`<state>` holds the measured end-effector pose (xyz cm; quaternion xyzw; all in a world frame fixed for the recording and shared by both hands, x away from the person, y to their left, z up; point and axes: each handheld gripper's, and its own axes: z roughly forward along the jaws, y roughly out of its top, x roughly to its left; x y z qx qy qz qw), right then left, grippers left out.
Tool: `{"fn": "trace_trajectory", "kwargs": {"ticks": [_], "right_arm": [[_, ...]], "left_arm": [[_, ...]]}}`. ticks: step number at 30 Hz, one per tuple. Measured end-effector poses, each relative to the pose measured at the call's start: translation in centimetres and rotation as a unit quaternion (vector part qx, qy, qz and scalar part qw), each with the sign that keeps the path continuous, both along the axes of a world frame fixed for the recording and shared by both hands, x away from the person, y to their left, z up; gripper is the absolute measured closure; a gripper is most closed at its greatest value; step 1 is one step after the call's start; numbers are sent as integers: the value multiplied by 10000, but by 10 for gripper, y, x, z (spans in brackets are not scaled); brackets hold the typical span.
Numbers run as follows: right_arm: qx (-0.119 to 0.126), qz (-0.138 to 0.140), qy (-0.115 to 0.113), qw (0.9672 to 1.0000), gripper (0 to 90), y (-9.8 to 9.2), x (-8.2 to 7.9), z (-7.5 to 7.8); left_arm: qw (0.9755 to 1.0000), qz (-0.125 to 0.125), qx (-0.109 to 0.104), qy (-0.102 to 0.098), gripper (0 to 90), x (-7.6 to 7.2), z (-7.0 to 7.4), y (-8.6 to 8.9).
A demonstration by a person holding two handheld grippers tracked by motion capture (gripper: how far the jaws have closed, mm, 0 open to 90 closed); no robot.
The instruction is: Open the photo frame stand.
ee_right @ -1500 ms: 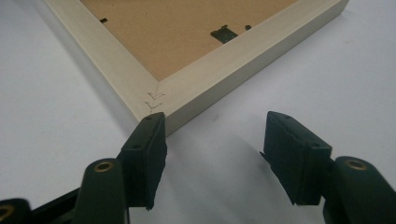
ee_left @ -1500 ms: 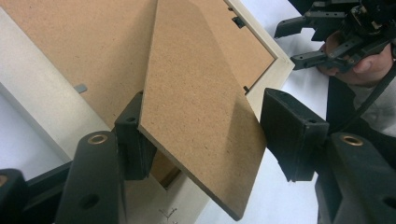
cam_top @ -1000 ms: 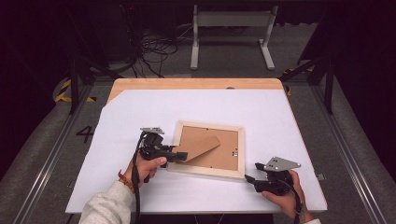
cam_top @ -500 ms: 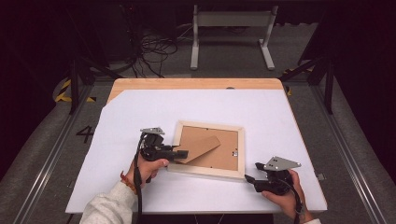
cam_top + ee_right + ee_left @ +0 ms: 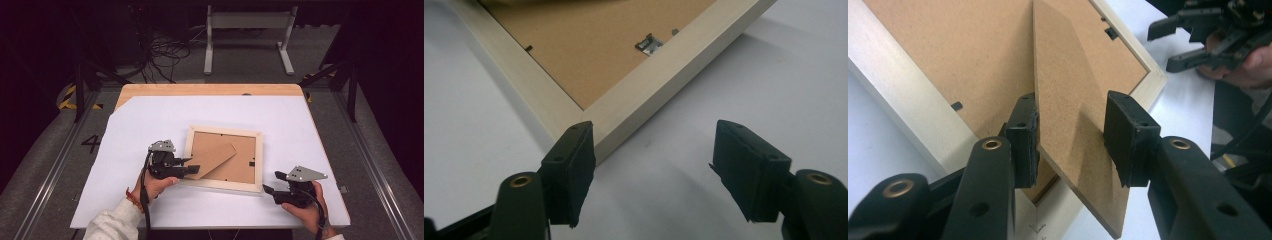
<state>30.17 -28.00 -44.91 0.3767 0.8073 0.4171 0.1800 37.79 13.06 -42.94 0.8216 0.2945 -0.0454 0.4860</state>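
Left gripper view: left gripper (image 5: 1070, 142) jaws closing around the stand (image 5: 1073, 115), perhaps not yet pinching.
Right gripper (image 5: 654, 170): released, at frame (image 5: 664, 85) corner.

dark rm, grey floor (image 5: 45, 165), cables (image 5: 160, 52)

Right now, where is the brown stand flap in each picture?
High view: the flap lies mid-frame, over the frame's back.
Left gripper view: centre, between the left gripper jaws.
Right gripper view: I can't tell the flap apart.
Shared landmark: the wooden frame.
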Motion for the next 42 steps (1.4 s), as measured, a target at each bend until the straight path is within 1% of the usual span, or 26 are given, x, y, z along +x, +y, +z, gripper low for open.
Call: {"fn": "trace_trajectory", "kwargs": {"ticks": [2,4,6,10,12,13,15,16,17,20,23,24,26,27,29,30,31,32,33,35,38,39,42], "right_arm": [[42,-6,-23,10000,326,0,1,2],[138,8,-39,9999,321,0,2,4],[167,9,-62,9998,314,2,4,7],[289,-27,-104,9995,309,4,10,11],[396,-53,-90,9992,306,6,15,12],[403,-55,-89,9991,301,7,17,12],[444,-6,-79,9990,299,8,20,12],[408,-4,-65,9991,294,10,22,11],[421,19,-47,9991,293,11,22,11],[384,57,-51,9992,290,14,25,10],[359,95,-29,9993,285,16,27,9],[385,146,-16,9992,282,16,28,9],[372,179,8,9991,274,17,29,9],[374,211,19,9991,271,18,30,8],[384,245,67,9989,268,19,33,7],[380,248,84,9989,266,20,34,6],[358,268,102,9989,265,21,35,5],[304,280,111,9991,265,23,37,4],[212,281,79,9993,252,25,38,3],[253,327,97,9991,255,27,39,3],[242,375,93,9990,259,29,41,3],[244,416,97,9988,258,30,42,3],[285,508,152,9982,272,31,43,3]], "left_arm": [[10000,-21,12,-45,603,-3,0,1],[9999,-31,60,-107,606,-5,0,1],[9999,-37,47,-112,609,-6,0,2],[9998,-76,98,-182,612,-9,0,3],[9997,-91,96,-196,615,-11,0,3],[9997,-94,111,-216,616,-11,0,4],[9995,-133,139,-270,617,-12,0,4],[9995,-108,144,-243,619,-14,0,4],[9994,-117,149,-295,620,-15,-1,4],[9991,-141,176,-351,620,-16,0,4],[9991,-130,175,-377,619,-18,1,4],[9990,-121,179,-386,620,-19,2,4],[9985,-157,215,-482,620,-21,3,4],[9985,-144,230,-483,620,-23,4,4],[9976,-198,312,-593,621,-26,4,4],[9974,-211,331,-610,622,-27,5,4],[9971,-197,339,-650,623,-28,5,4],[9965,-230,398,-703,624,-29,5,4],[9963,-230,425,-716,625,-30,5,3],[9961,-231,435,-733,625,-31,5,3],[9960,-249,434,-737,625,-31,5,3],[9959,-218,446,-750,625,-32,5,3],[9959,-230,437,-758,624,-33,5,3]]}}
